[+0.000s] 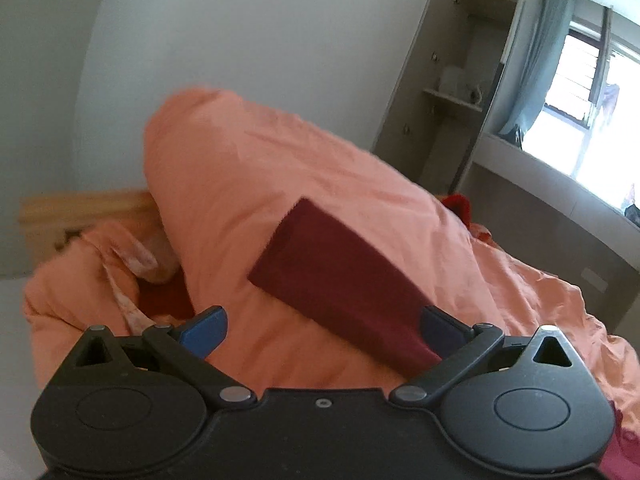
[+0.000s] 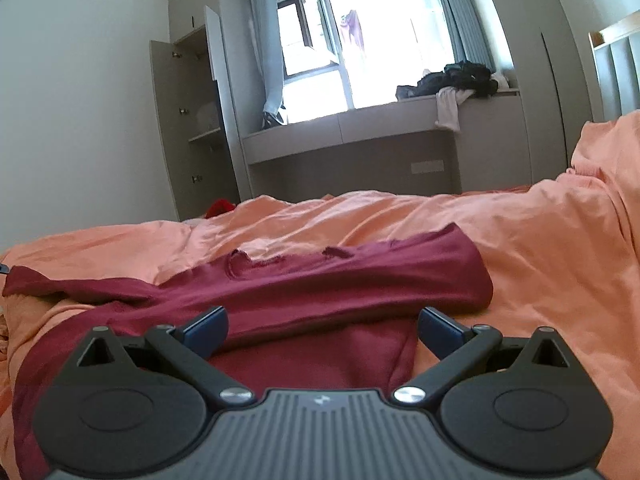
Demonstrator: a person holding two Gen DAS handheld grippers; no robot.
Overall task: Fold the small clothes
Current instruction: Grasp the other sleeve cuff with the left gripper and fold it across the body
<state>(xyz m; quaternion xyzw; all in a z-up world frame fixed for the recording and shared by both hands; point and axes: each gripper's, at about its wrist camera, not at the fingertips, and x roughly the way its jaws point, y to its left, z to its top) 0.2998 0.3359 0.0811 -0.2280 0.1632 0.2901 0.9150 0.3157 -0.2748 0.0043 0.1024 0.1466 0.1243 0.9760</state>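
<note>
Maroon garment point(image 2: 304, 288) lies on orange bedding point(image 2: 540, 248); both claws, left claw point(image 1: 322, 326) and right claw point(image 2: 322, 328), are spread, 12 o'clock.

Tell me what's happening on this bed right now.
A person with a gripper in each hand is folding a dark red top spread on an orange duvet. Both the left gripper and right gripper are open and hold nothing. One sleeve lies in front of the left gripper.

The left gripper point(image 1: 322, 334) gapes wide above a maroon sleeve point(image 1: 336, 276) on an orange duvet point(image 1: 248, 168)
</note>
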